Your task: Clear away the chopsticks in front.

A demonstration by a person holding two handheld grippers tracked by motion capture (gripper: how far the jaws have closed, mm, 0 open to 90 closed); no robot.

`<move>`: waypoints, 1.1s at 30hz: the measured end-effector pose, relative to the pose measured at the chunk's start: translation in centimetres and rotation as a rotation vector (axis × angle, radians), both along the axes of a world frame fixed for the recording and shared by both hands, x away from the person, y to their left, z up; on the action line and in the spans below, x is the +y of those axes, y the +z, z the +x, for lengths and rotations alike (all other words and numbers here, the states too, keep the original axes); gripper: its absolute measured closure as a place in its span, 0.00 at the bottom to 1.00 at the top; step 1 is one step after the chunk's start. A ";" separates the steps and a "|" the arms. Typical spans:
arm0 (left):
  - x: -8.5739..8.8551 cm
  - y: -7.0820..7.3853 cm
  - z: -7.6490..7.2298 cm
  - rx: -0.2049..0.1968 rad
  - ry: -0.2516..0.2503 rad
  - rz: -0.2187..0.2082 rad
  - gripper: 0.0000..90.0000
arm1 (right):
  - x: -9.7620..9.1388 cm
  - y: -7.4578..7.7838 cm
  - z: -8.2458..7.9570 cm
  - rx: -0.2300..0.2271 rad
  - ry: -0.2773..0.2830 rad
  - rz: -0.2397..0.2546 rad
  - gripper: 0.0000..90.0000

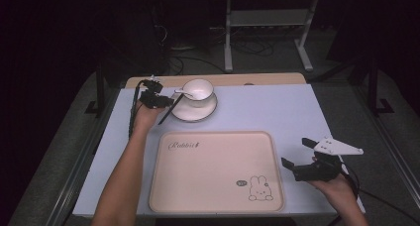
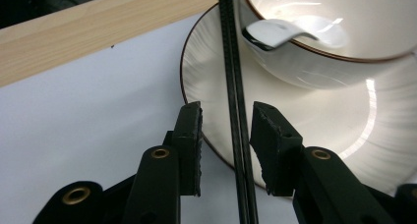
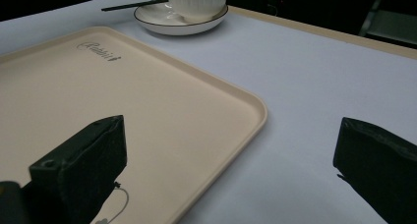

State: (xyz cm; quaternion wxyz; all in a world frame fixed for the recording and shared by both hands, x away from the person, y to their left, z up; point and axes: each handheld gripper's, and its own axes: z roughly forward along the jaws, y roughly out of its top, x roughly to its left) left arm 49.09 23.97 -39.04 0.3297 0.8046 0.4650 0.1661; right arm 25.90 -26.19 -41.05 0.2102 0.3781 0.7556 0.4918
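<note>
Left gripper point(image 1: 166, 103) sits at about 10 o'clock on the table point(image 1: 277, 112), jaws a little apart with the black chopsticks point(image 2: 236, 111) running between the pads, neither pad touching them; the sticks' far end lies over the rim of the saucer point(image 2: 344, 130), just left of the white bowl point(image 2: 339, 42) with a spoon point(image 2: 280, 31) in it. Right gripper point(image 1: 293, 154) is at 4 o'clock, just right of the beige tray point(image 1: 218, 171), jaws wide apart and empty above the table.
</note>
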 end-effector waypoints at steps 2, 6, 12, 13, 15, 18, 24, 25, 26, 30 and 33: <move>0.5 0.2 -0.7 -0.003 -0.004 -0.025 0.75 | 0.1 0.0 0.0 0.000 0.003 0.002 0.00; 1.3 0.3 -1.6 -0.002 -0.026 -0.041 0.81 | 0.3 0.0 0.0 0.002 0.009 -0.002 0.00; 1.2 -0.5 -2.1 0.015 -0.048 -0.043 0.84 | 0.3 0.0 0.0 0.001 0.010 -0.006 0.00; 1.2 -0.5 -2.1 0.015 -0.048 -0.043 0.84 | 0.3 0.0 0.0 0.001 0.010 -0.006 0.00; 1.2 -0.6 -2.1 0.018 -0.044 -0.038 0.84 | 0.3 0.0 0.0 0.003 0.007 -0.004 0.00; 1.1 -0.7 -2.0 0.020 -0.040 -0.038 0.85 | 0.2 0.0 0.0 0.006 0.006 -0.003 0.00; 1.1 -1.4 -1.7 0.041 -0.028 -0.035 0.86 | 0.2 0.0 0.0 0.005 0.009 0.000 0.00; 1.1 -1.5 -1.6 0.047 -0.028 -0.027 0.86 | 0.2 0.0 0.0 0.005 0.009 0.002 0.00; 1.1 -1.6 -1.6 0.048 -0.027 -0.030 0.86 | 0.2 0.0 0.0 0.004 0.010 0.002 0.00; 1.2 -2.1 -1.6 0.058 -0.023 -0.027 0.87 | 0.2 0.0 0.0 0.004 0.012 0.003 0.00; 1.5 -2.6 -1.6 0.071 -0.017 -0.025 0.87 | 0.2 0.0 0.0 0.004 0.012 0.005 0.00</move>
